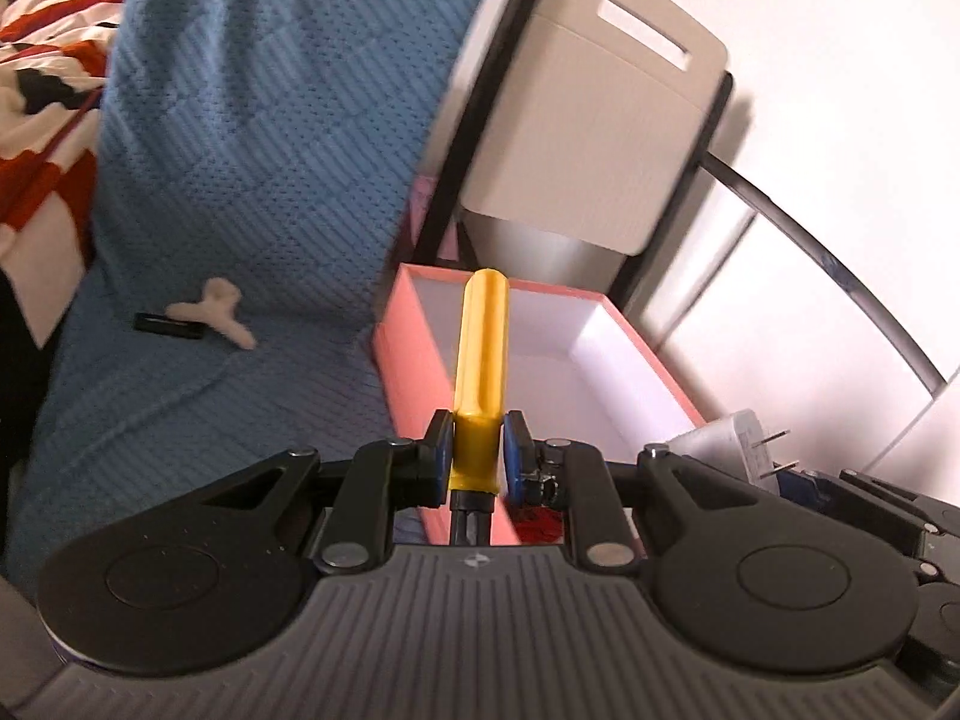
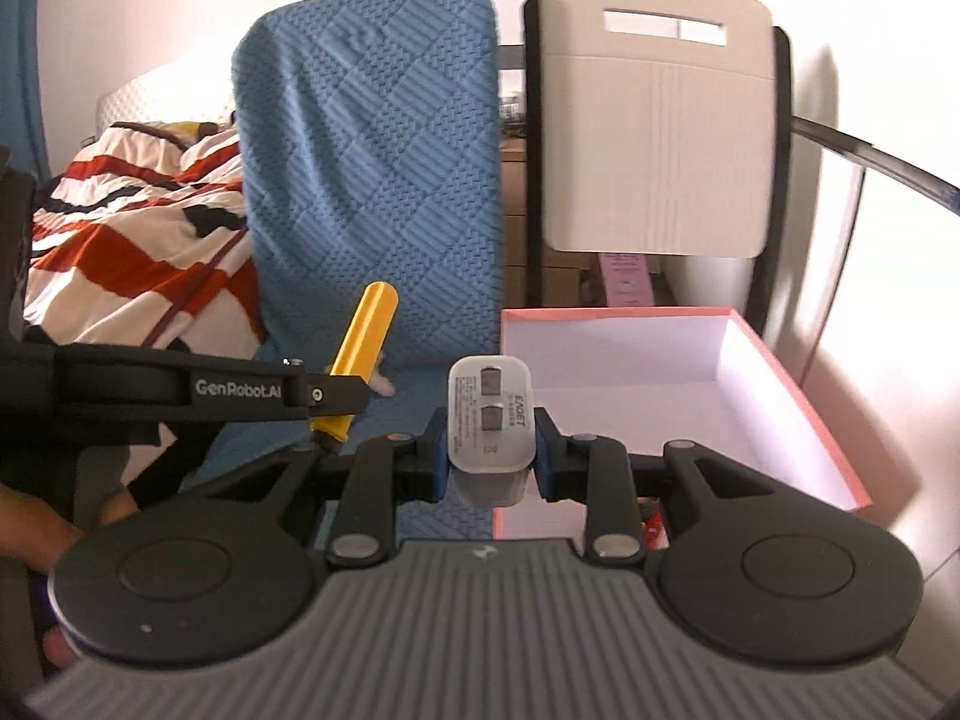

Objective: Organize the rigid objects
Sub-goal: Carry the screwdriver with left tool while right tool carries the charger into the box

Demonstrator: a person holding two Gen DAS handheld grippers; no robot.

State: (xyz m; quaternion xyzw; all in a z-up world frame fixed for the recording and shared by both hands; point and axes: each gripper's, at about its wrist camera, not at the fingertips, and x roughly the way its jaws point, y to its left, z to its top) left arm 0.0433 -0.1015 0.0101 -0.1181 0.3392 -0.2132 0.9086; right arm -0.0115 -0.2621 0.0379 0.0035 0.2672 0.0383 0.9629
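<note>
My left gripper (image 1: 476, 450) is shut on a yellow-handled screwdriver (image 1: 480, 354), handle pointing forward over the left wall of the pink box (image 1: 408, 360). The screwdriver also shows in the right wrist view (image 2: 363, 354), held by the left gripper (image 2: 336, 396). My right gripper (image 2: 491, 441) is shut on a white USB charger plug (image 2: 489, 420), just left of the pink box (image 2: 804, 414). The plug shows in the left wrist view (image 1: 726, 438) with its prongs pointing right. The box has a white inside.
A blue quilted cover (image 1: 240, 180) drapes a chair beside the box; a white Y-shaped piece (image 1: 210, 312) and a black strip (image 1: 168, 324) lie on its seat. A grey chair back (image 2: 654, 120) stands behind the box. A striped blanket (image 2: 132, 228) lies at left.
</note>
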